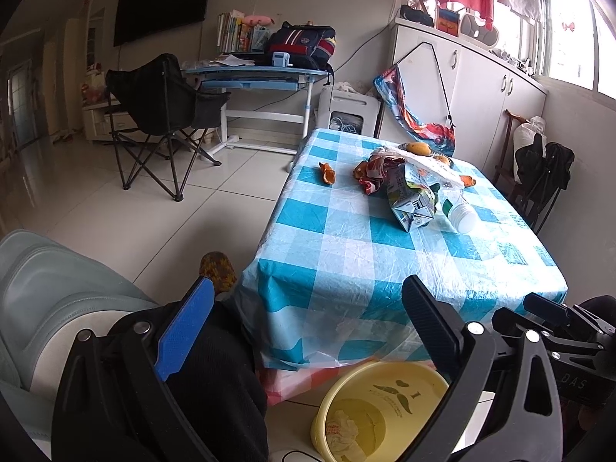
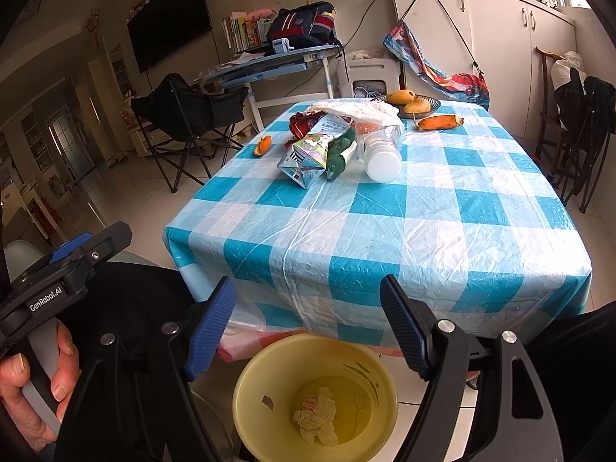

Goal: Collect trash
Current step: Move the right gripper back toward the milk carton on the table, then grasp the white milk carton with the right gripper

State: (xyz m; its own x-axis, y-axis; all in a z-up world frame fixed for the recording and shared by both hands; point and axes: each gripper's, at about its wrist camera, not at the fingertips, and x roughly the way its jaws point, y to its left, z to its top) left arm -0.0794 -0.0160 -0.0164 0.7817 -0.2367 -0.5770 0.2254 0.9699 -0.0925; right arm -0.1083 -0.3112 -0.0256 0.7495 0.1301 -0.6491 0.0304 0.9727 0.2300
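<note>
Checked table (image 2: 385, 231) ahead of both grippers holds trash (image 2: 308, 150) well beyond their fingers, right gripper (image 2: 308, 327) and left gripper (image 1: 308, 327) spread empty above a yellow bin (image 2: 246, 385); next probably reaching forward to pinch a piece.

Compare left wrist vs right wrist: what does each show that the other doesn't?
Left wrist only: a grey-green seat cushion and a slippered foot on the floor.
Right wrist only: the person's hand on the left gripper's handle, and the dark fruit plate clearly.
Both: checked table, crushed carton, white bottle, orange peel, yellow bin holding one crumpled paper. Left gripper and right gripper are open and empty.
</note>
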